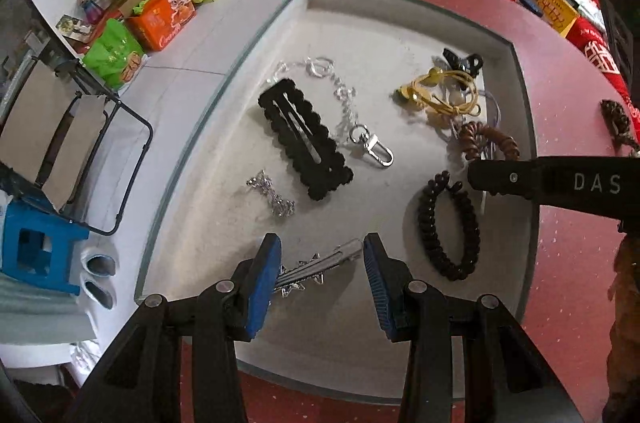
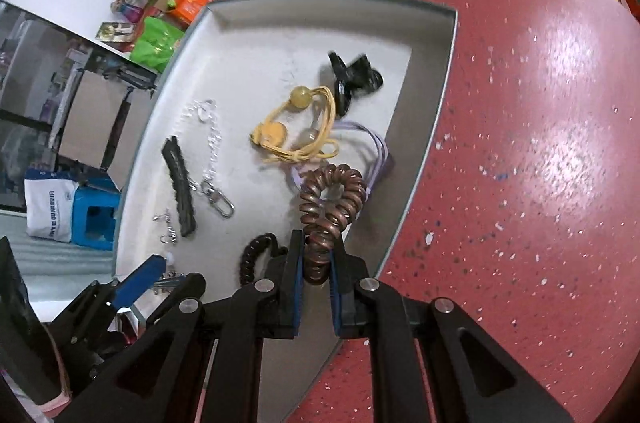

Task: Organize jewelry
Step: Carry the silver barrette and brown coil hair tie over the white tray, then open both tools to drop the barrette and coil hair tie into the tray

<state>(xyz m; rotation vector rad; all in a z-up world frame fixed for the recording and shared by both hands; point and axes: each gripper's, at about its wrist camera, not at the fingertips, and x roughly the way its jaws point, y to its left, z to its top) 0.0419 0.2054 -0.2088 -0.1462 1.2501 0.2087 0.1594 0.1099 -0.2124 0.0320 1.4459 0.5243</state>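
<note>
Tray [image 2: 224, 23] holds jewelry (right gripper [image 2: 316, 255] clamps brown coil [image 2: 332, 195]).

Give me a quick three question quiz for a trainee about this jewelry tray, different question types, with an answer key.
1. True or false: the right claw is shut on the brown spiral hair tie.
2. Multiple choice: what lies between the open fingers of the left claw? A) the yellow cord bracelet B) the silver hair clip C) the black scalloped hair clip
3. Fill in: all the pieces lie in a shallow white ____ on the red table.

Key: 1 true; 2 B; 3 tray.
</note>
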